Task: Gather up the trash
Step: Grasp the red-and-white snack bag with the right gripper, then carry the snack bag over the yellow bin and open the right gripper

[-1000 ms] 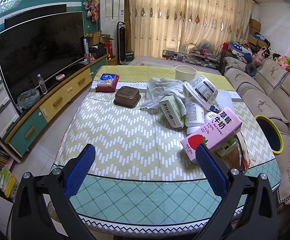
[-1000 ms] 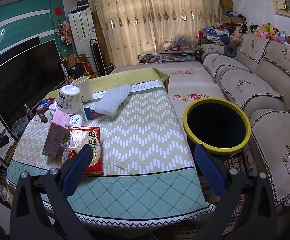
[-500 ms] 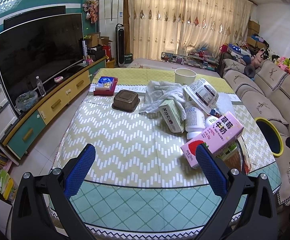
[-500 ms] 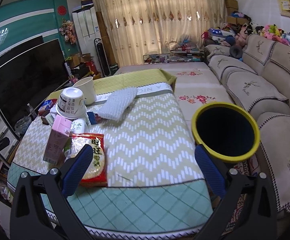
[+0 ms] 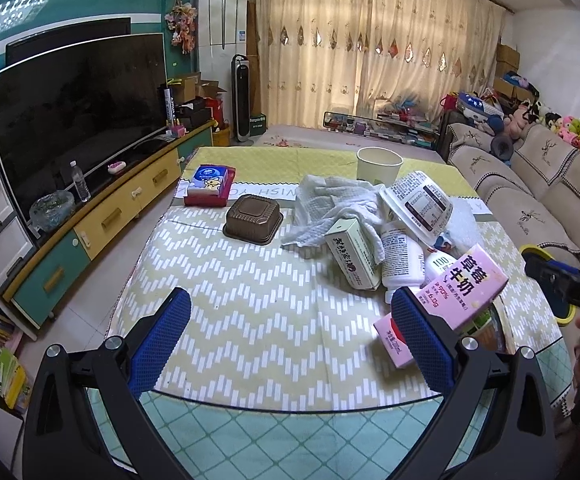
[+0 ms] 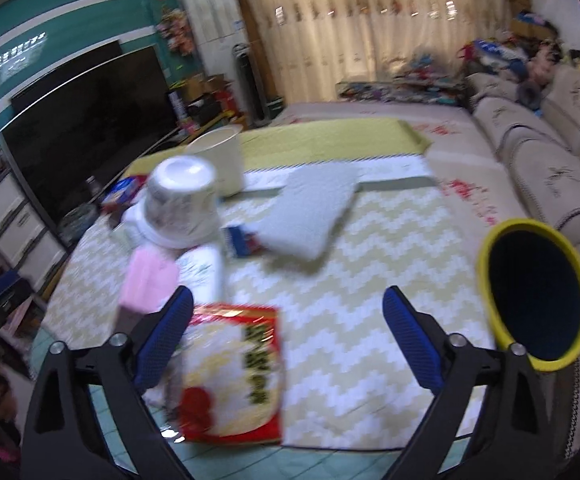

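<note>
Both claws, left claw (image 5: 290, 320) and right claw (image 6: 286, 320), gape wide and empty above the desk (image 6: 353, 264), nearest a light, crinkly, slippery red snack bag (image 6: 230, 372), probably best pinched at its edge.

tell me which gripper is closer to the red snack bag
Right. The right gripper hangs open just above the red snack bag, its left finger beside the bag's top corner. The left gripper is open farther left, with the pink milk carton between it and the bag.
</note>
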Motion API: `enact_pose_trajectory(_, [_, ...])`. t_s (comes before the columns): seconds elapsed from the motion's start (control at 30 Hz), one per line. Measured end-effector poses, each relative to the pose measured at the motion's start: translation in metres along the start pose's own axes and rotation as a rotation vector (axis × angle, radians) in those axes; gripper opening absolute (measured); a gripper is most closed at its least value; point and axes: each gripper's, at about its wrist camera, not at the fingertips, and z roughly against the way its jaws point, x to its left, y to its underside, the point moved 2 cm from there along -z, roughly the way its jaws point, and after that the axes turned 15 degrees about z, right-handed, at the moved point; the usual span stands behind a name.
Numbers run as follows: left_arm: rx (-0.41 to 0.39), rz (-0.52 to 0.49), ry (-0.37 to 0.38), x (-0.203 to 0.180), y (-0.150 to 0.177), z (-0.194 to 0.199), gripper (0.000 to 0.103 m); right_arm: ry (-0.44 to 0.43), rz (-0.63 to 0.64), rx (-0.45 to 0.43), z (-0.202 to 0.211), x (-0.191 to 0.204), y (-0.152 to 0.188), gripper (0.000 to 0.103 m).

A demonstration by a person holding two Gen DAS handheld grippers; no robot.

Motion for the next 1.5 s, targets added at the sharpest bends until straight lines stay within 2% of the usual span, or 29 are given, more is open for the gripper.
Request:
enact_pose_trajectory(0.2, [-0.003,0.001,0.003,0.003,-0.005,-0.009,0.099,-0.090,0.057,0.080,0.000,0.024,0.021,0.090])
enact_pose_trajectory(0.37, [0.000,0.006,0.018,0.002,-0.003,-0.010,0.099,-0.164,0.060,0.174,-0.024,0.035,0.038,0.090])
enact_pose_trajectory(0.53, [0.010,-0.009,0.026,-0.003,0.003,-0.010,0.099,-0.170,0.072,0.190,-0.031,0.038,0.036,0.089])
enact_pose_trajectory(0.67, [0.025,-0.010,0.037,-0.006,0.007,-0.012,0.099,-0.191,0.058,0.207,-0.038,0.036,0.036,0.076])
enact_pose_trajectory(1.1, [0.048,-0.024,0.048,-0.012,0.012,-0.016,0.099,-0.190,0.057,0.196,-0.029,0.032,0.041,0.056])
enact_pose_trajectory(1.5, [0.055,-0.039,0.064,-0.021,0.017,-0.018,0.099,-0.087,-0.022,0.147,-0.006,-0.017,0.040,0.055])
